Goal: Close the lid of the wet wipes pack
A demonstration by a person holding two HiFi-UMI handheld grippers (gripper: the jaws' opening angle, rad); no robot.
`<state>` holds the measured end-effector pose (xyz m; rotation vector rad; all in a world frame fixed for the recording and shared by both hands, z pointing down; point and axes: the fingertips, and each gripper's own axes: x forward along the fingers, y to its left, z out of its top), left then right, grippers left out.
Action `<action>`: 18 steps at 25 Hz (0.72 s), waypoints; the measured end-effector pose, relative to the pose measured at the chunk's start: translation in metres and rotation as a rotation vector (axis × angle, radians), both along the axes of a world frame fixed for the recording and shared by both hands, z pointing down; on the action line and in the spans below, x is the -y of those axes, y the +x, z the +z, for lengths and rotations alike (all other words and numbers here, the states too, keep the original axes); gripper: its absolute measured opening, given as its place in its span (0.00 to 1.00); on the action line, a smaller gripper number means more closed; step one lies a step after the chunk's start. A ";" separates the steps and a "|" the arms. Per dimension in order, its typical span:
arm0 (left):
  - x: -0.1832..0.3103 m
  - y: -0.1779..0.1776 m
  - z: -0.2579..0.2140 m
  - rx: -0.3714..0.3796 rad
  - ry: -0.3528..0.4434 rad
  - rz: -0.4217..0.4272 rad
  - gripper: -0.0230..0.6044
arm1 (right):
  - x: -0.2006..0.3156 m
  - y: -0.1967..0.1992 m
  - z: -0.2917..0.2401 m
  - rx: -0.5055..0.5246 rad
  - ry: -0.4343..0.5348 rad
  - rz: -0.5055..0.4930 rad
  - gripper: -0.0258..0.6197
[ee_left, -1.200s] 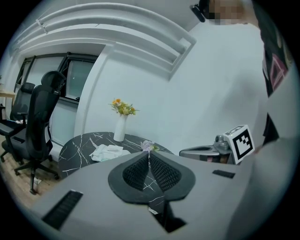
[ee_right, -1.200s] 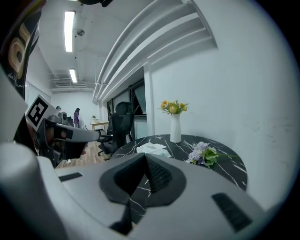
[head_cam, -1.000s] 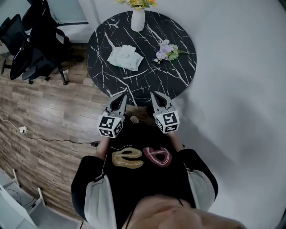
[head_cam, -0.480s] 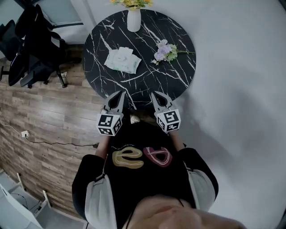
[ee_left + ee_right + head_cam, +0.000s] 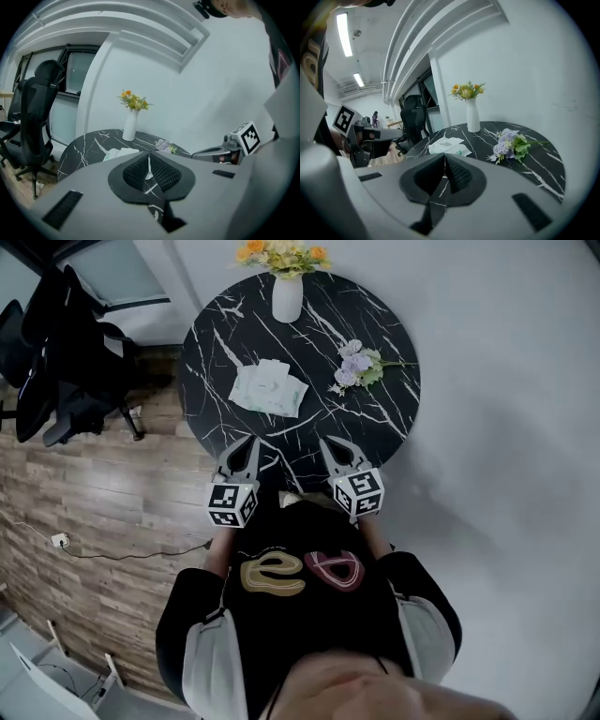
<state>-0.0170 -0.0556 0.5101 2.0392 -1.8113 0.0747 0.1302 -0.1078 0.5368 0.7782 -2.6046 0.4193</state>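
The wet wipes pack (image 5: 269, 388) lies flat, pale green and white, on the left half of the round black marble table (image 5: 375, 427). It also shows as the pack (image 5: 118, 152) and the pack (image 5: 449, 146), where a white flap seems raised on top. My left gripper (image 5: 250, 442) and right gripper (image 5: 330, 442) hover side by side over the table's near rim, well short of the pack. Both are shut with nothing between the pads, as the left gripper (image 5: 149, 155) and right gripper (image 5: 444, 157) show.
A white vase of yellow and orange flowers (image 5: 287, 294) stands at the table's far edge. A loose purple flower bunch (image 5: 358, 365) lies right of the pack. Black office chairs (image 5: 66, 362) stand to the left on the wooden floor (image 5: 84, 512).
Both grippers have moved forward together; their tips now sit over the table's near rim instead of just short of it. Both stay shut.
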 end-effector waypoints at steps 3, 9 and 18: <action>0.013 -0.019 0.006 -0.001 -0.019 0.016 0.08 | 0.014 -0.014 0.004 0.011 -0.046 0.030 0.06; 0.041 -0.056 0.013 0.008 -0.051 0.055 0.08 | 0.041 -0.043 0.003 0.081 -0.146 0.122 0.06; 0.079 -0.100 0.033 0.021 -0.106 0.114 0.08 | 0.082 -0.084 0.019 0.064 -0.224 0.245 0.19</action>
